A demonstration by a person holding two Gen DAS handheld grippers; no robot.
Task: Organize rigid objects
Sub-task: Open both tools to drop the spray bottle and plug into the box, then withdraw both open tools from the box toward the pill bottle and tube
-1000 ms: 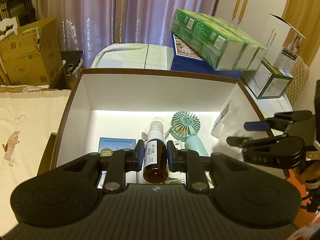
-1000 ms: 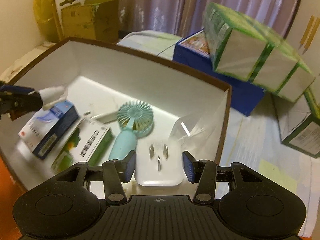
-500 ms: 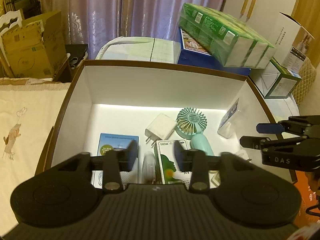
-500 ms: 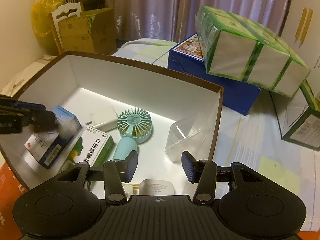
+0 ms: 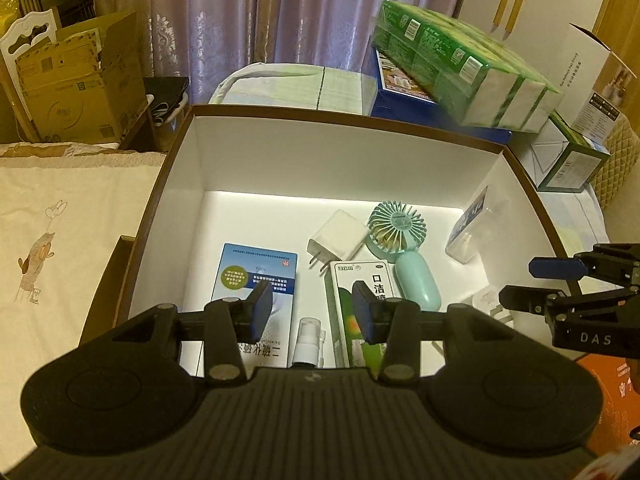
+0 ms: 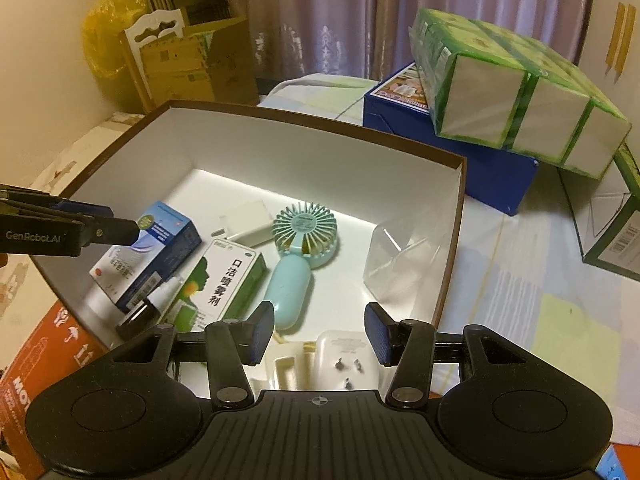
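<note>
Left gripper (image 5: 313, 310) hangs over the near edge of the white-lined storage box (image 5: 320, 152), jaws parted and holding nothing; right gripper (image 6: 319, 332) sits above the box's near right corner, jaws likewise spread and empty. Contents, all resting on the box floor: a blue medicine carton (image 5: 256, 280) at left; a brown spray bottle (image 6: 138, 316) lying on its side between that carton and a green-and-white spray carton (image 5: 360, 292), touching both as far as can be judged; a white plug adapter (image 5: 336, 240) behind them; a mint handheld fan (image 5: 404, 248) just right of the green carton; a clear plastic container (image 6: 400, 264) leaning against the right wall. A white charger (image 6: 344, 360) lies directly below the right gripper's jaws (partly hidden by the gripper body). Outside the box: green tissue packs (image 5: 460, 72) stacked on a blue box (image 6: 480, 168), and brown cardboard cartons (image 5: 76, 92) at far left
</note>
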